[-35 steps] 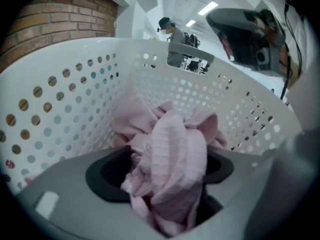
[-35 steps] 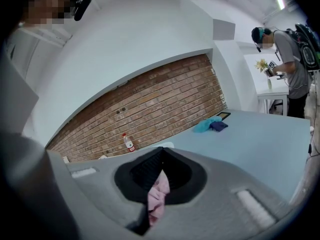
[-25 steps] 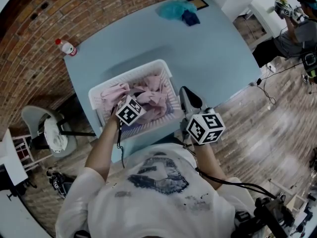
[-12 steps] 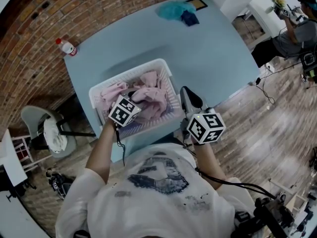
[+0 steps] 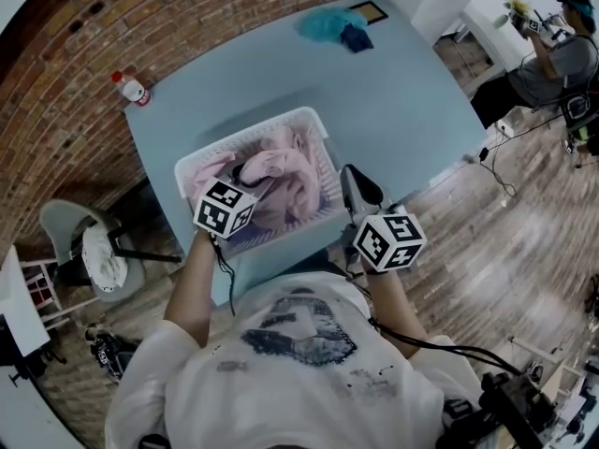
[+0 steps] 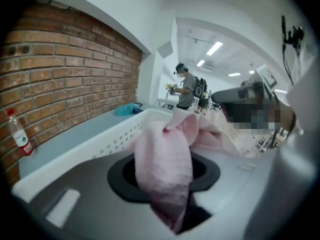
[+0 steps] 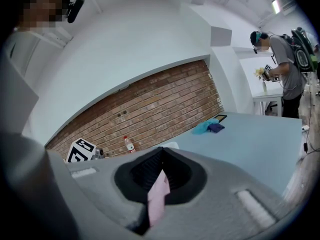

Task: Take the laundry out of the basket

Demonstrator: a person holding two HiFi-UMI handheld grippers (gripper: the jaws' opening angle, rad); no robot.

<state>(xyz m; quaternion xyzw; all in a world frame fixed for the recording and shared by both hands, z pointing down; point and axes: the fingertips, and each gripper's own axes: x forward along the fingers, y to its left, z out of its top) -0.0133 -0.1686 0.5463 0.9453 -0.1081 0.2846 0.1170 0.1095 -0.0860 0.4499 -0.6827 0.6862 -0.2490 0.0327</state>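
Where the laundry lay: pink laundry [image 5: 281, 181] was heaped inside the white basket [image 5: 190, 164], w/ one bunch drawn up above the basket's rim on its near-L side.
L gripper [image 5: 245, 174]: sat over the basket's near-L corner, marker cube on top, angled down into the basket.
L claw state: narrow. Jaws had just been closing & were pinched on a thick fold of the pink laundry. The fold draped over the pads & trailed back to the heap in the basket.
R gripper [image 5: 354, 181]: sat just outside the basket's R wall, by its near-R corner, cube toward the person.
R claw state: fully closed, w/ a thin pink strip [image 7: 157, 196] nipped btwn the pads. Couldn't tell what the strip belonged to.
Table [image 5: 402, 110]: pale blue, under the basket.
Bottle [image 5: 131, 87]: clear w/ red cap & label, upright, well apart from the basket, beyond it to the L.
Cloths: teal cloth [image 5: 328, 19] & dark blue cloth [image 5: 358, 36] touched each other, far beyond the basket.
Bg: brick wall [image 5: 84, 36] ran beyond & L of the basket. A bystander [image 5: 562, 54] w/ a backpack stood well off to the basket's R.
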